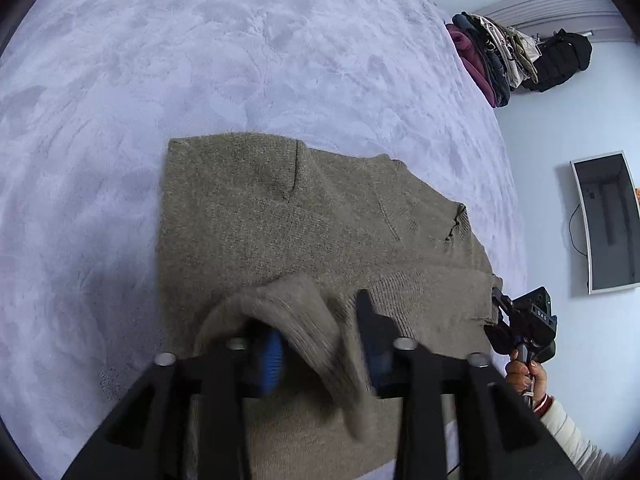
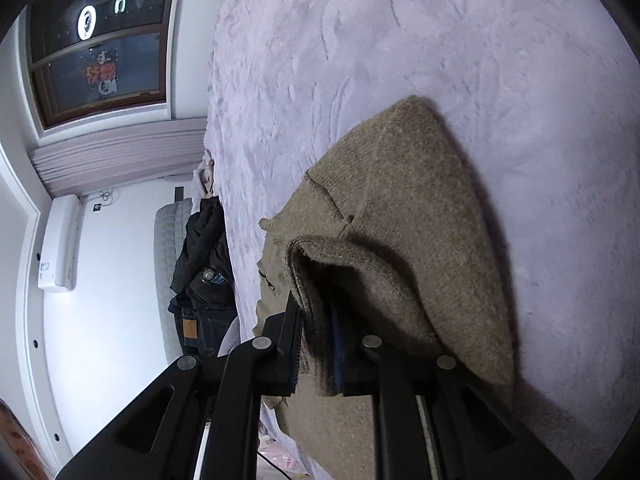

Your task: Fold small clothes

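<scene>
A: On the pale lilac plush blanket (image 1: 280,60), what lies there?

B: A brown knitted sweater (image 1: 280,220), spread flat near the blanket's near edge, with part of its knit folded over onto its own body. In the right wrist view the same sweater (image 2: 420,208) rises in a hump against the blanket (image 2: 440,40).

A: And past the sweater?

B: Far beyond it, at the blanket's far corner, sits a pile of clothes (image 1: 488,52) with a black bag (image 1: 560,60) just beside the pile. Off to the sweater's right, on the wall, hangs a dark screen (image 1: 608,220).

A: How stands the left gripper (image 1: 320,340)?

B: Its jaws stand well apart above the sweater's near part. A fold of the knit droops between them, blurred, and I see no pad pressing on it; the blue pad lies to the left of the fold, the dark finger to its right.

A: The right gripper (image 2: 316,344)?

B: Narrow, pinching a thick folded edge of the sweater between its pads. In the left wrist view that right gripper (image 1: 504,312) sits at the sweater's right edge, carried by a hand (image 1: 524,372) in a light sleeve (image 1: 576,436).
</scene>
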